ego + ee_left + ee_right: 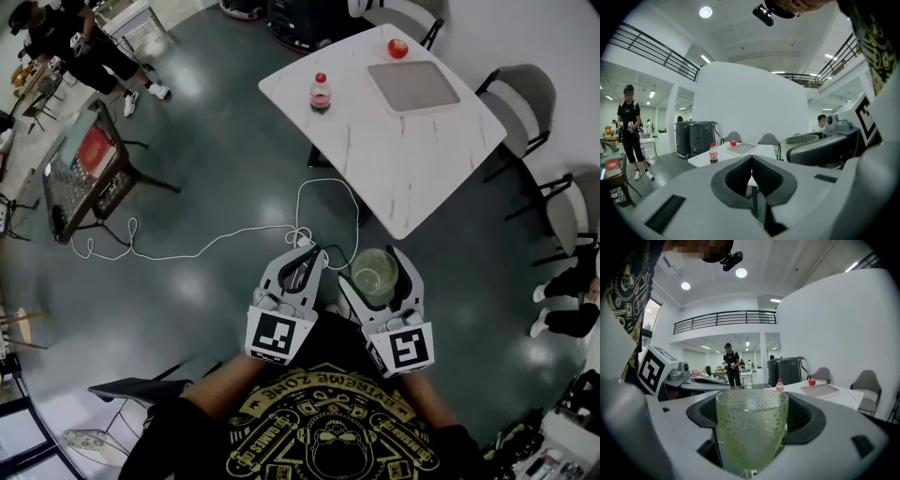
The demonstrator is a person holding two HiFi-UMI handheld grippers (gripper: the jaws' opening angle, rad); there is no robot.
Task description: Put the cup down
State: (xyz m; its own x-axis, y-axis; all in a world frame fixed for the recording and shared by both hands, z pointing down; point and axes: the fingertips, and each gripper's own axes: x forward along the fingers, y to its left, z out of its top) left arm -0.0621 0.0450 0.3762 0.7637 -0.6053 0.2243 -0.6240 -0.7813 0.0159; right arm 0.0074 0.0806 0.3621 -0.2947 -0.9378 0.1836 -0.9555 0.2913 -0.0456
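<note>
A pale green dimpled glass cup (374,274) (751,427) is held upright between the jaws of my right gripper (377,265) (751,430), which is shut on it, above the dark floor short of the white table (412,178). My left gripper (302,265) (751,176) hangs beside it, shut, with nothing between its pads. In the left gripper view the cup (802,140) shows at the right, in the other gripper.
On the white table stand a small red-capped bottle (321,93), a grey tray (413,85) and a red apple (398,48). Grey chairs (521,105) ring the table's right side. A white cable (216,239) lies looped on the floor. A person (89,52) stands far left.
</note>
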